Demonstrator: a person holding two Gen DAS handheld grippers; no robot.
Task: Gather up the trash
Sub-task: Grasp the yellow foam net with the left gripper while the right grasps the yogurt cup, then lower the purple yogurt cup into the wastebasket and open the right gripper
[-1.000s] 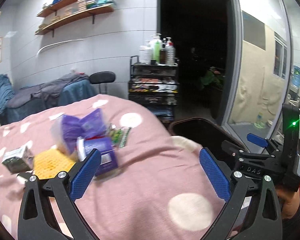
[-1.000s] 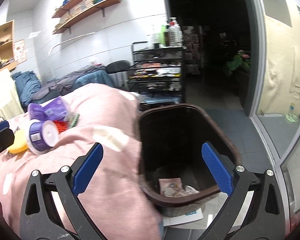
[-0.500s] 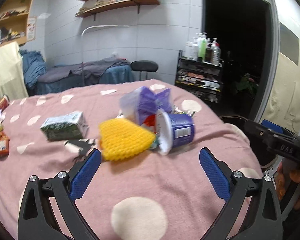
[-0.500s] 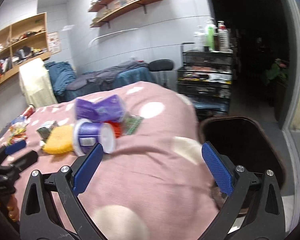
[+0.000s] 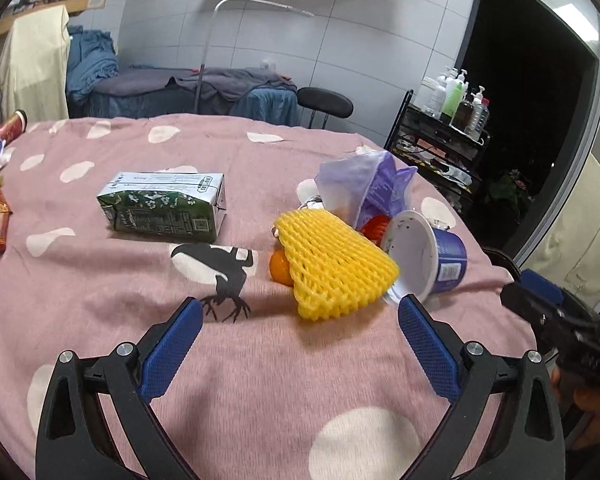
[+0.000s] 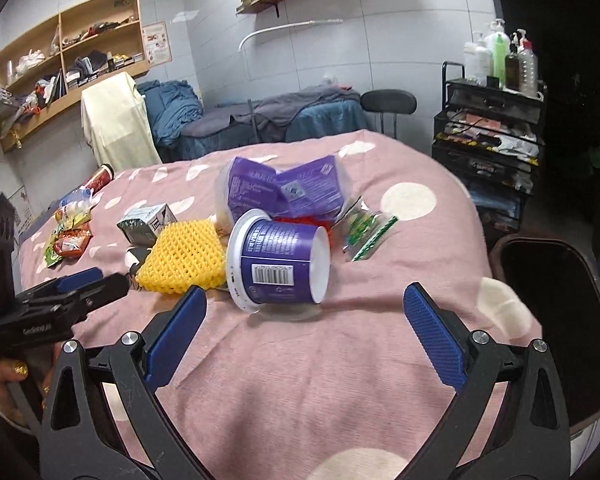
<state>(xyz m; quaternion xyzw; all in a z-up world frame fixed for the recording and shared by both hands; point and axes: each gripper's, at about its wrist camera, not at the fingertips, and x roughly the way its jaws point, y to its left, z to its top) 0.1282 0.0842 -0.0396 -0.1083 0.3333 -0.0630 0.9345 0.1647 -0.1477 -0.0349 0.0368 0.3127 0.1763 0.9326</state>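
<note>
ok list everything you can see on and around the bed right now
carton: 1, green and white, lying on the bed left of the pile
foam net: 1, yellow, front of the pile
orange: 1, under the net's left edge
cup: 1, blue and white, on its side beside the net
bag: 1, purple, behind the cup
wrapper: 1, green, right of the cup
snack packets: several, red and mixed, far left of the bed
bedspread: 1, pink with white spots
bin: 1, dark, right of the bed
cart: 1, black, bottles on top
left gripper: open, empty
right gripper: open, empty
</note>
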